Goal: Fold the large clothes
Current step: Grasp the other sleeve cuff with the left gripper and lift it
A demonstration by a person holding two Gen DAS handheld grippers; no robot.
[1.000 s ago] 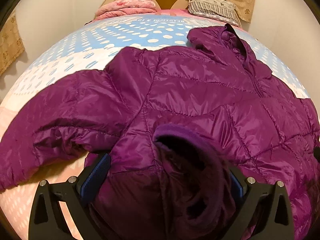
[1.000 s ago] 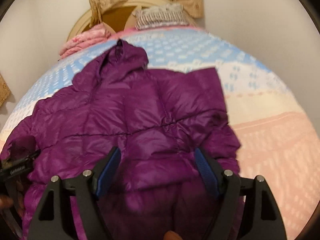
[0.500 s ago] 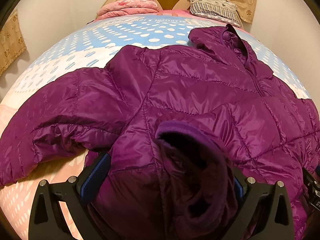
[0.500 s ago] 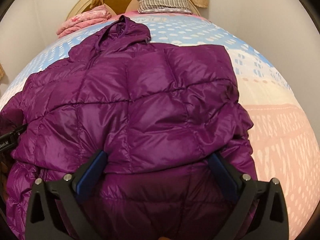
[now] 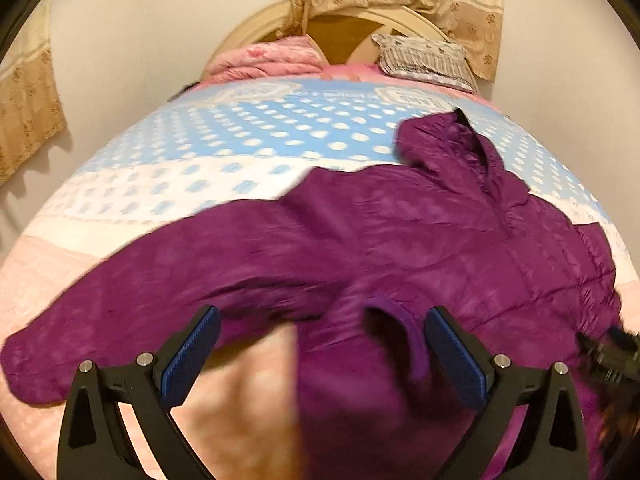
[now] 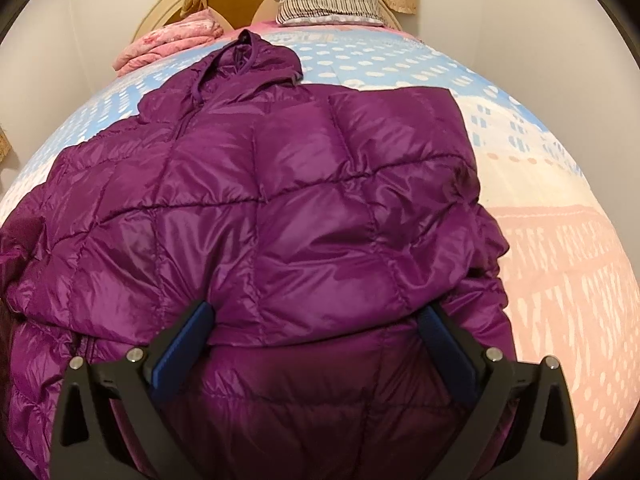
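While the purple jacket point(image 6: 304, 216) lies spread on the dotted bedspread point(image 5: 256, 148), hood twd the striped pillow point(image 6: 328, 8), R gripper point(image 6: 316, 344) has just been opening, jaws wide, pads on the fabric w/o pinching. L gripper point(image 5: 320, 344) wide too; cuff point(image 5: 400, 344) loose btwn pads.

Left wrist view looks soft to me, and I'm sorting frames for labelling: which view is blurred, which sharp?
Left wrist view: motion-smeared, the purple jacket and bedspread streaked. Right wrist view: sharp, the jacket's quilting crisp with glossy highlights. Both bend the bed into a fisheye dome.
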